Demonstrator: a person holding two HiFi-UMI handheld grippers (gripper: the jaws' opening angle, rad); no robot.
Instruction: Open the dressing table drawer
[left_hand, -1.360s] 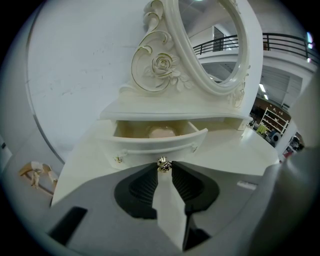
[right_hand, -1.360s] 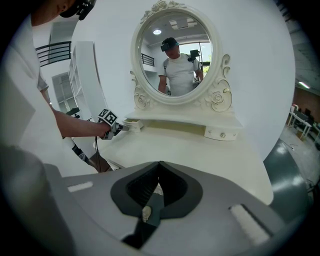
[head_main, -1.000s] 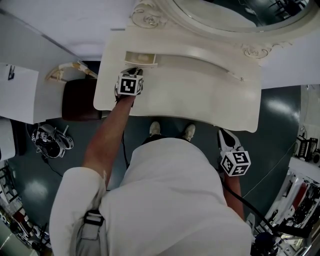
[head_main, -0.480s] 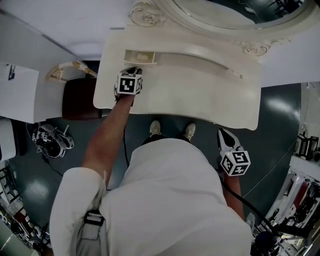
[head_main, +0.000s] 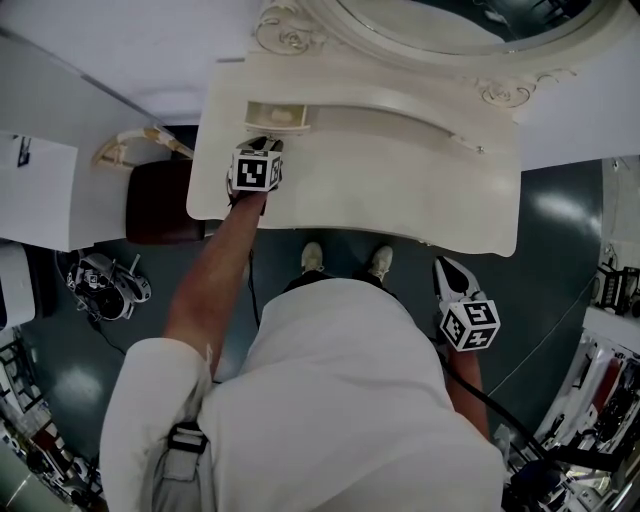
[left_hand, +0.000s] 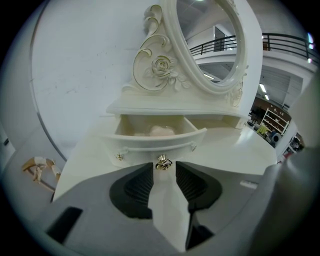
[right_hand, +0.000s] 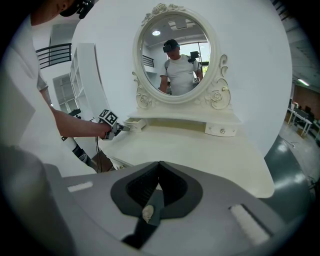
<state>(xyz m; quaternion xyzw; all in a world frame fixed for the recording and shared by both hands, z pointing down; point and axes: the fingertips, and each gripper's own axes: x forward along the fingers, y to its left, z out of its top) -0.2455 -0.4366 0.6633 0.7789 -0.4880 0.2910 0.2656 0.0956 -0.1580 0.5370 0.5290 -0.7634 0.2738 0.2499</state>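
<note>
Drawer (left_hand: 155, 142) at the left end of the dressing table (left_hand: 240, 150), under the shelf that carries the oval mirror (left_hand: 210, 45), stands pulled out from its housing. Its curved front is well clear of the shelf edge and the inside is open to view, with a pale thing (left_hand: 160, 131) lying in it that I cannot identify. The left gripper (left_hand: 164, 172) points at the drawer front, and its jaws are opening. The gold knob (left_hand: 163, 162) sits just at their tips, in the gap, and the pads do not press on it.

The right gripper (right_hand: 159, 165) hangs low by the person's side, well apart from the table, with its jaws together and nothing between them.

I judge the task all but done: the drawer is open and the knob is being let go. What seems left is only to draw the left gripper back from the knob. A second small drawer (right_hand: 221, 130) at the table's right end is closed, and neither gripper is near it.
</note>
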